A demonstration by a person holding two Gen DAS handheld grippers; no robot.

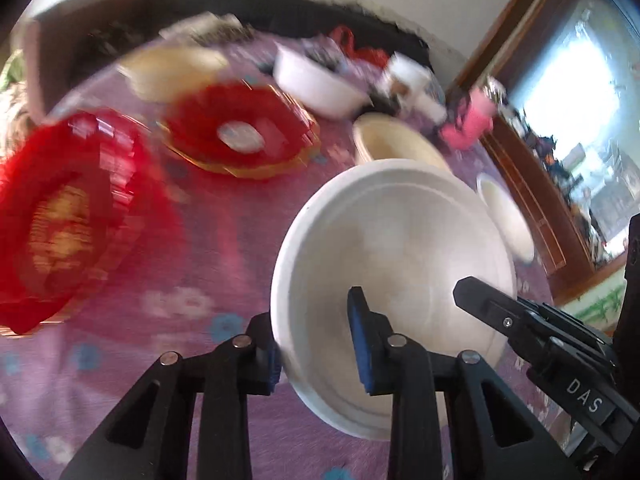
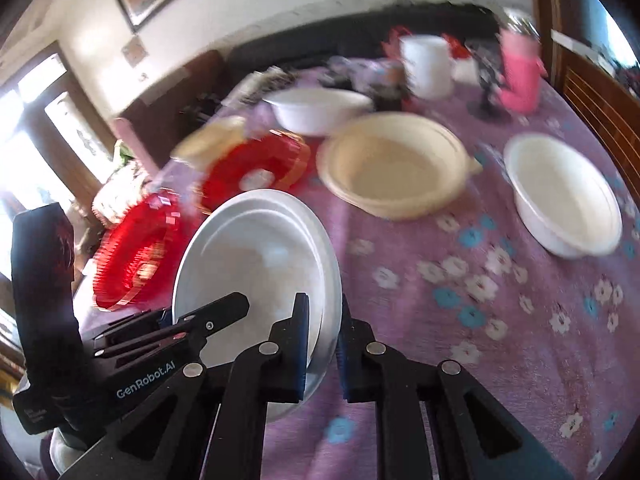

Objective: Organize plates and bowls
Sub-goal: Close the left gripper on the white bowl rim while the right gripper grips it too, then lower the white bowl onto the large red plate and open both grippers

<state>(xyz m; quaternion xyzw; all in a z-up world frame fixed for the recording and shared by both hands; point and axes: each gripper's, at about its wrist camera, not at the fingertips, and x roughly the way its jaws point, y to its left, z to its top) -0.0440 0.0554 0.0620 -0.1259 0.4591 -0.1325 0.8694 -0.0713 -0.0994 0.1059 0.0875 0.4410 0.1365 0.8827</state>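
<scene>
Tongs on both sides clamp the white plate (image 2: 256,264): your left tongs (image 1: 316,344) and right tongs (image 2: 322,344) pinch opposite rims, holding it tilted above the purple floral worktop (image 2: 500,320), likely for stacking beside the cream bowl (image 2: 396,164).

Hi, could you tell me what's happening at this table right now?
A person is sorting dishes with two handheld grippers. The left gripper and the right gripper both clamp the rim of the same white plates, jaws closed on opposite edges, holding them tilted above the purple floral tablecloth. Two red plates, a cream bowl and white bowls sit on the table. The picture is blurred.
</scene>
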